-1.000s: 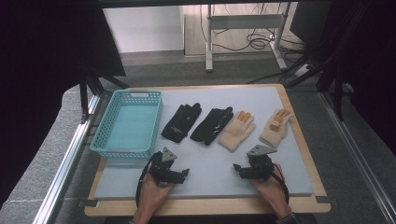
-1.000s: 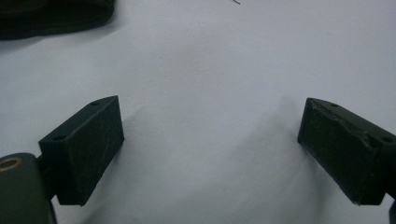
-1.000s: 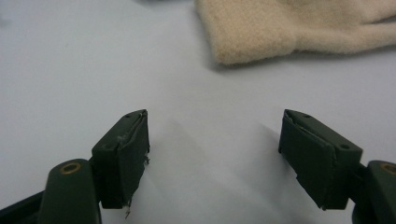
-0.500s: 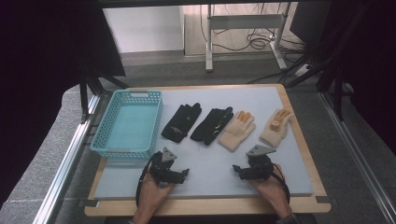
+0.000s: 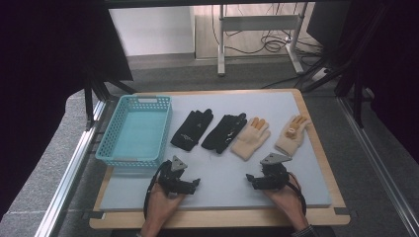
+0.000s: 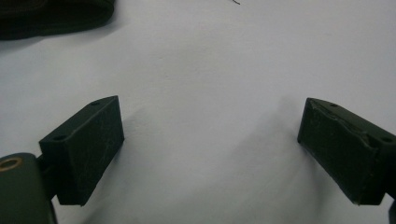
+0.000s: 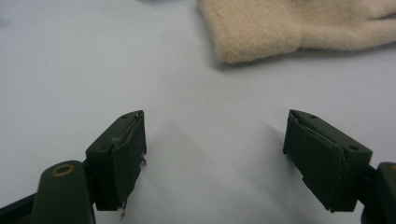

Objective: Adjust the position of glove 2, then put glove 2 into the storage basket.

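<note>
Your left tool (image 5: 193, 183) sits low over the pale grey mat (image 5: 222, 173) on the desk (image 5: 316, 148), near its front edge and just in front of the turquoise basket (image 5: 133, 131). In the left gripper view its two black jaws stand wide apart with nothing but bare mat between them, so it is released and grips nothing. A dark edge of the nearer black glove (image 6: 56, 16) shows at the top left of that view, well ahead of the jaws and not touching them.

Your right tool (image 5: 249, 178) rests at the same depth on the other side, with the grey three-cornered plate on top tilted toward the gloves. Its jaws are also spread wide over empty mat in the right gripper view, released and holding nothing. Ahead of them lies the cuff of a cream glove (image 7: 299, 28), flat on the mat and clear of both jaws.

Four gloves lie in a row across the middle of the mat, fingers pointing away from you. From the basket outward you have a black glove (image 5: 192, 129), a second black glove (image 5: 225, 132) just beside it, then the cream glove (image 5: 251, 138) with orange fingertips, touching or nearly touching the second black one, and a second cream glove (image 5: 292, 134) set apart at the right. The basket holds nothing that you can see from above.
</note>
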A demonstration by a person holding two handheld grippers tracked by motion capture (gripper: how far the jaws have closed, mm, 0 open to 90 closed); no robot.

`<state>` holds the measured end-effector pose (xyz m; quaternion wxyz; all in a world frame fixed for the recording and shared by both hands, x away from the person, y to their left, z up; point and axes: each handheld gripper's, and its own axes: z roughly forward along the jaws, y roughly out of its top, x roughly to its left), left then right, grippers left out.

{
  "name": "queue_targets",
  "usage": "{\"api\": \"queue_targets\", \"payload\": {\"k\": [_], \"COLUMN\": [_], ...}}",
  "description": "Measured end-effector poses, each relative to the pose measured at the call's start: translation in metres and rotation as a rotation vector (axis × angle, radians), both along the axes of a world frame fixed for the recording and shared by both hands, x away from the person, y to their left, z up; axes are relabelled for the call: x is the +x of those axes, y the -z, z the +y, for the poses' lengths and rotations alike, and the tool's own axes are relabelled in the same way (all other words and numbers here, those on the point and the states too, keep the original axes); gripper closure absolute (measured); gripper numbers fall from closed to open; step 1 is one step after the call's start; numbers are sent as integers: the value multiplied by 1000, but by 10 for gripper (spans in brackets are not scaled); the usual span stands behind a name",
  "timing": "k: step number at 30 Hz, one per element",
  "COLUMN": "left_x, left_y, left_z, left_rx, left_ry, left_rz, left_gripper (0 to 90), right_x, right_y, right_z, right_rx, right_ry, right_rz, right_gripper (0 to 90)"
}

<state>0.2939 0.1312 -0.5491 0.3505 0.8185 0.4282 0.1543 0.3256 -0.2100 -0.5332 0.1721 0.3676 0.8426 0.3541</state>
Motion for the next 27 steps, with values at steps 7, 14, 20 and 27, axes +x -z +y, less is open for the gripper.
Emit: {"api": "queue_targets", "payload": {"k": [7, 14, 20, 27], "left_x": [0, 0, 0, 0], "left_y": [0, 0, 0, 0], "left_z": [0, 0, 0, 0], "left_rx": [0, 0, 1, 0], "left_ry": [0, 0, 1, 1], "left_rz": [0, 0, 1, 3], "left_gripper": [73, 73, 74, 73], "right_x": [2, 5, 14, 26], "right_y": [-5, -11, -21, -27], "right_z": [-2, -3, 5, 14], "right_rx": [8, 18, 31, 39], "right_ry": [5, 4, -2, -26], "right_rz": [23, 24, 27, 48], "right_gripper": [240, 240, 240, 253]}}
